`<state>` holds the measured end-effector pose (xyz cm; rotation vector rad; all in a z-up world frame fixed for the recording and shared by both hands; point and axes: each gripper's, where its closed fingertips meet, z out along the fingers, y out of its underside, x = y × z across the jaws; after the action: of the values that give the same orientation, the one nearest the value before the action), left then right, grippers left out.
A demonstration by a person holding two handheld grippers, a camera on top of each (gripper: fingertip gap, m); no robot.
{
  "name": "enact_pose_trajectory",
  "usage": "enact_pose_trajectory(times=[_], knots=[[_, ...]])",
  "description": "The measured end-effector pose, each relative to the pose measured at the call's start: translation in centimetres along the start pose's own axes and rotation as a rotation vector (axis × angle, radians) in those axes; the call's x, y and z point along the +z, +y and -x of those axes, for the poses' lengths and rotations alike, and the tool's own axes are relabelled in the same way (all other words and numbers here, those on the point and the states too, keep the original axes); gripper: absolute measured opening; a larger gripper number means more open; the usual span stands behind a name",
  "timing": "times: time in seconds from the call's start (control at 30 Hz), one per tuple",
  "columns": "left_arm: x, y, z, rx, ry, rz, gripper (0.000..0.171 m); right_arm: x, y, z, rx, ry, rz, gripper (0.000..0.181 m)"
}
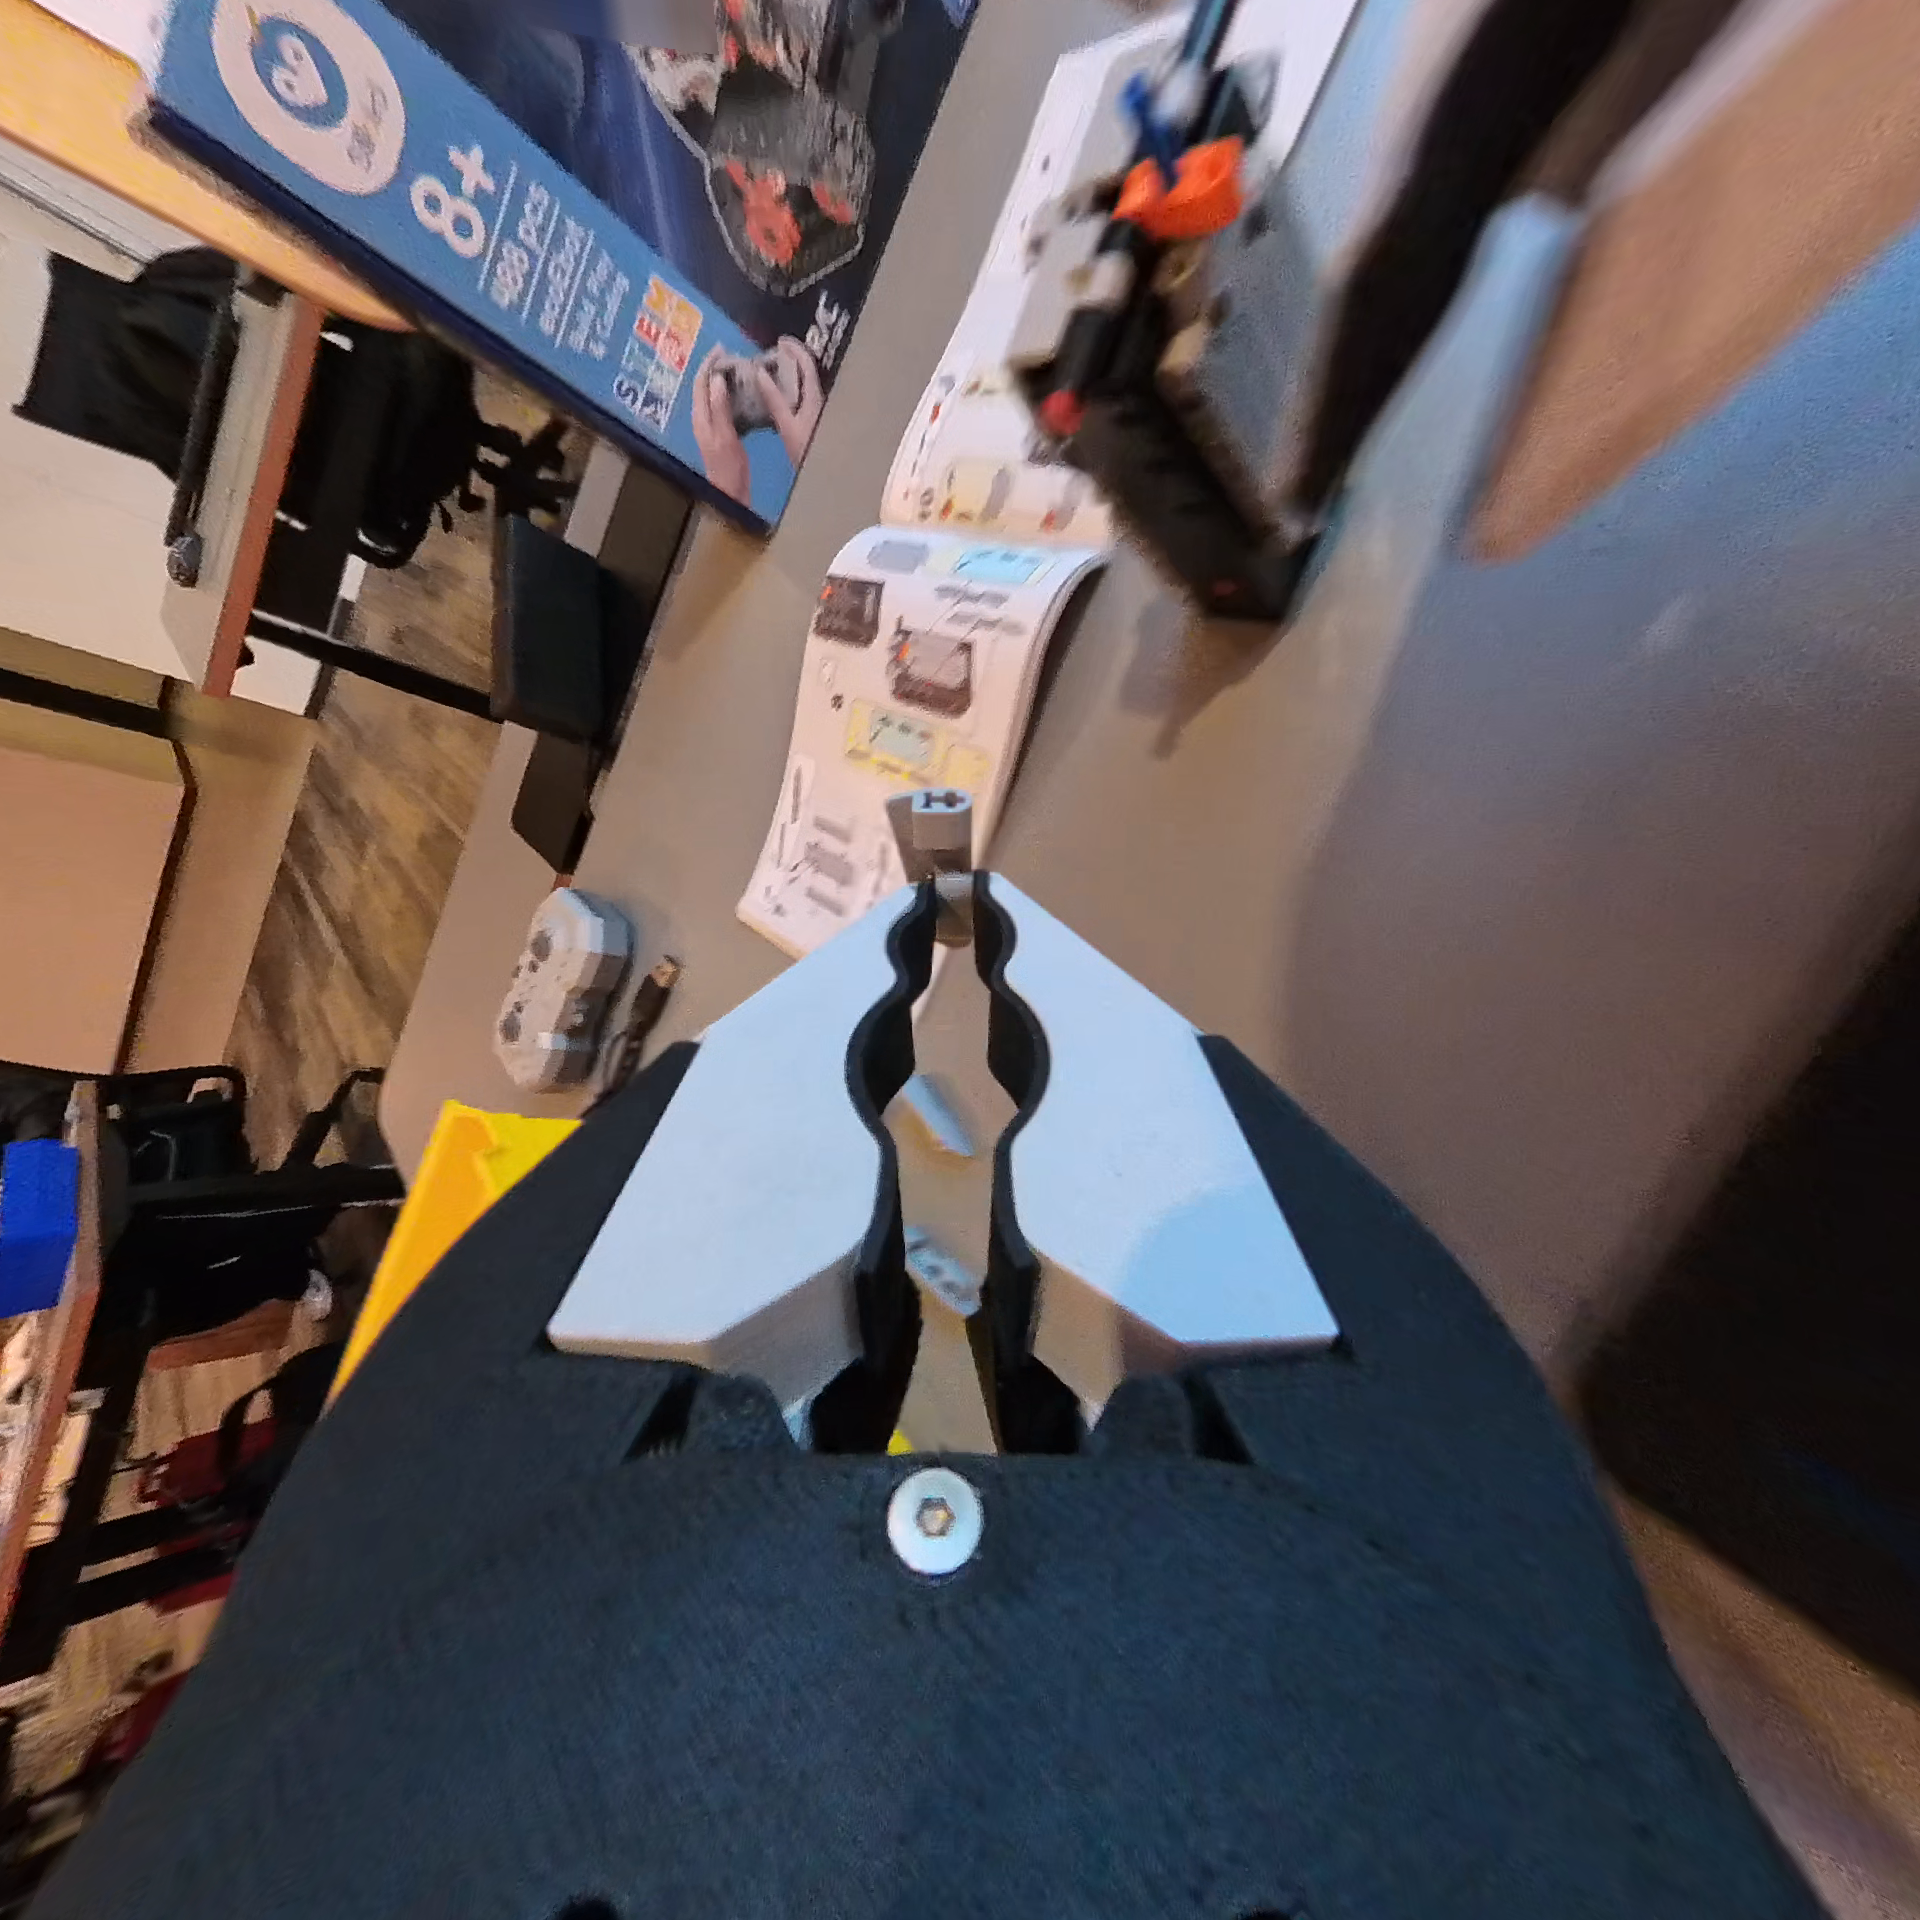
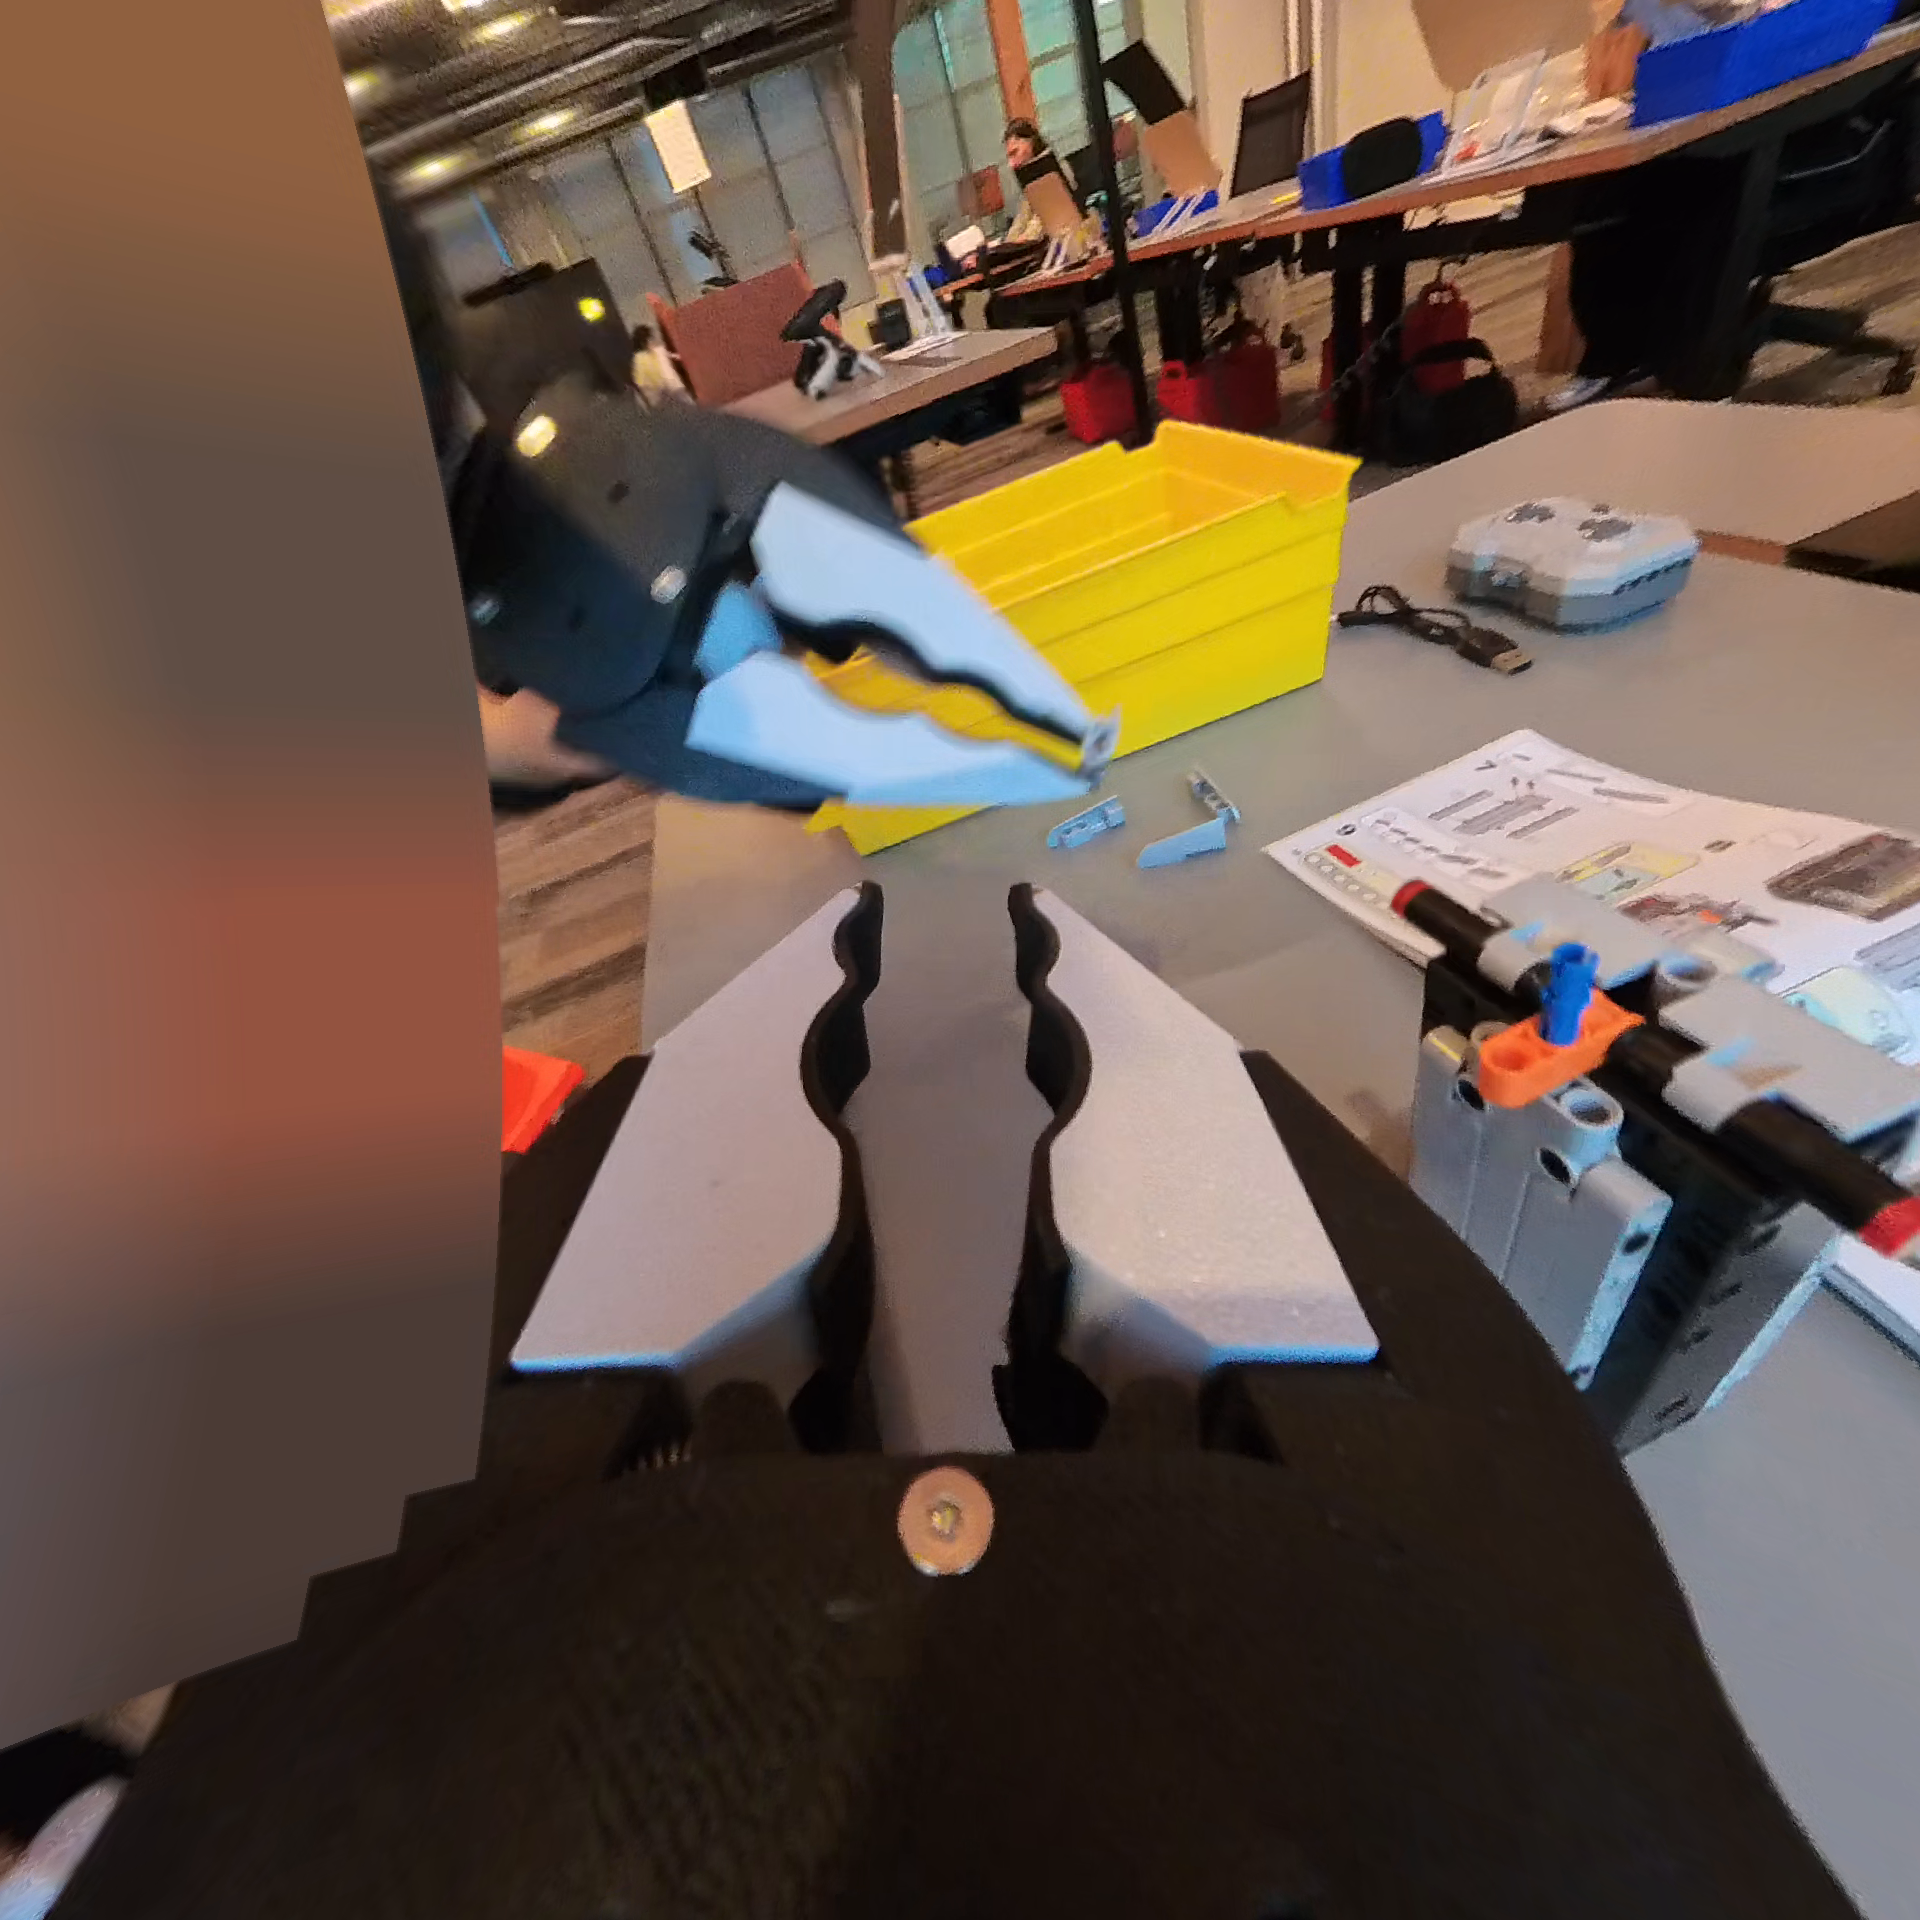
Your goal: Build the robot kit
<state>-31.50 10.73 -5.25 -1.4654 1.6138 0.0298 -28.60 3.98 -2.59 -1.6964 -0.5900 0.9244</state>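
My left gripper [image 1: 954,885] is shut on a small grey building-toy connector piece [image 1: 935,836] pinched at its fingertips, held in the air above the grey table [image 1: 1143,831]. The same gripper shows in the right wrist view [image 2: 1091,750], with the piece [image 2: 1099,740] at its tip, in front of the yellow bin [image 2: 1195,582]. My right gripper [image 2: 943,896] is open and empty, low over the table [image 2: 935,1039]. A partly built grey and black model [image 2: 1621,1122] with an orange part [image 2: 1548,1049] and a blue pin [image 2: 1567,982] stands to its right; it also shows in the left wrist view [image 1: 1153,343].
Loose grey pieces [image 2: 1143,826] lie by the bin. An open instruction booklet [image 2: 1558,831] lies under the model, also in the left wrist view [image 1: 904,707]. A grey remote [image 2: 1569,561], a black cable [image 2: 1444,629], the blue kit box [image 1: 520,229]. Desks and people stand behind. Left tips to right tips: about 8 cm.
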Motion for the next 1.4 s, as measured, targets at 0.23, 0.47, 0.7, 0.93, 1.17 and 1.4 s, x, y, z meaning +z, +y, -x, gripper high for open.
enact_pose_trajectory(times=[0.23,0.47,0.7,0.93,1.17,1.4], knots=[[-2.5,-2.7,-4.1,-0.112,-0.059,-0.118,0.004,1.8,0.5,-0.1,-0.11,0.126,0.047,0.027],[-3.7,-3.5,-5.1,-0.098,-0.049,-0.142,0.004,1.8,0.2,1.3,-0.089,0.07,0.033,0.007],[-6.0,-3.7,-6.4,-0.45,0.308,-0.236,0.02,1.2,0.4,2.2,0.05,-0.106,0.068,0.006],[-6.6,-4.0,-5.1,-0.582,0.487,-0.326,0.0,-0.3,-1.3,3.7,0.234,-0.351,0.008,0.006],[-6.7,-5.2,-5.2,-0.701,0.655,-0.338,0.001,-0.7,-0.9,3.8,0.283,-0.409,0.021,0.006],[-7.5,-6.8,-5.0,-0.848,0.839,-0.404,0.007,-0.9,-1.1,3.5,0.423,-0.48,-0.006,0.006]])
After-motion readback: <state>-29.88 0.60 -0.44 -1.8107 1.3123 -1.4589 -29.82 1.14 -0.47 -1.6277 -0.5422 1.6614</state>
